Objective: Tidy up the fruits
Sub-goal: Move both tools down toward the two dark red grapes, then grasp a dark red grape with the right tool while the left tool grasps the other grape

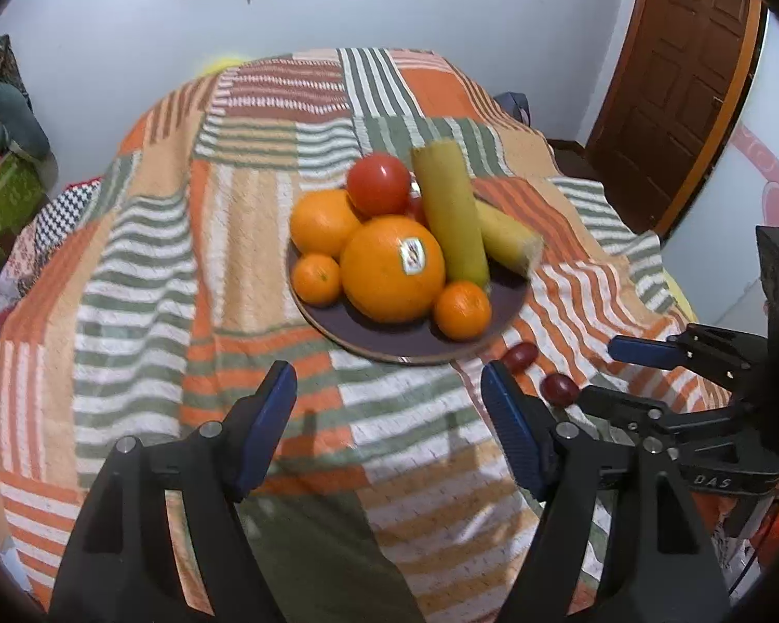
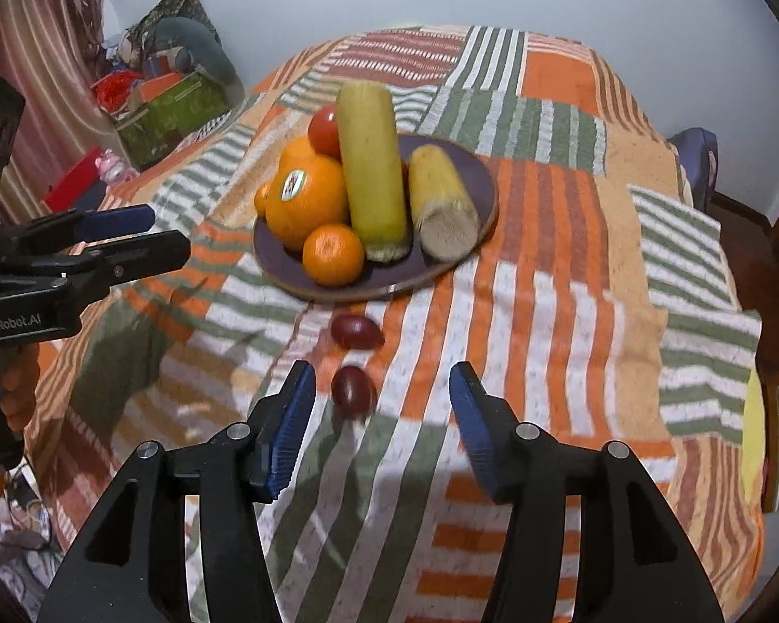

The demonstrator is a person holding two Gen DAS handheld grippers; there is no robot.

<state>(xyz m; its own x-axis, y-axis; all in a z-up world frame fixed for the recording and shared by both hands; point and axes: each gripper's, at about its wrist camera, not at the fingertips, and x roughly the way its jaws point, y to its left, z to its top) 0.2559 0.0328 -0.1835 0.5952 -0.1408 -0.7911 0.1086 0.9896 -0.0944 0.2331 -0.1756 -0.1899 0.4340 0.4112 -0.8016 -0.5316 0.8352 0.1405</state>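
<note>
A dark plate (image 1: 483, 314) (image 2: 480, 176) on the striped cloth holds several oranges, with a big stickered orange (image 1: 392, 270) (image 2: 306, 197), a red tomato (image 1: 379, 181) (image 2: 324, 130) and two yellow-green corn cobs (image 1: 452, 218) (image 2: 371, 166). Two small dark red grape tomatoes (image 1: 519, 355) (image 2: 356, 332) lie on the cloth in front of the plate, the nearer one (image 1: 560, 389) (image 2: 352, 389) just ahead of my right gripper. My left gripper (image 1: 389, 389) is open and empty, short of the plate. My right gripper (image 2: 381, 389) is open and empty; it also shows in the left wrist view (image 1: 610, 379).
The table is covered by an orange, green and white striped cloth (image 1: 182, 259) (image 2: 571, 285). A brown door (image 1: 685, 78) stands at the back right. Boxes and clutter (image 2: 166, 98) sit left of the table. The left gripper shows in the right wrist view (image 2: 156, 239).
</note>
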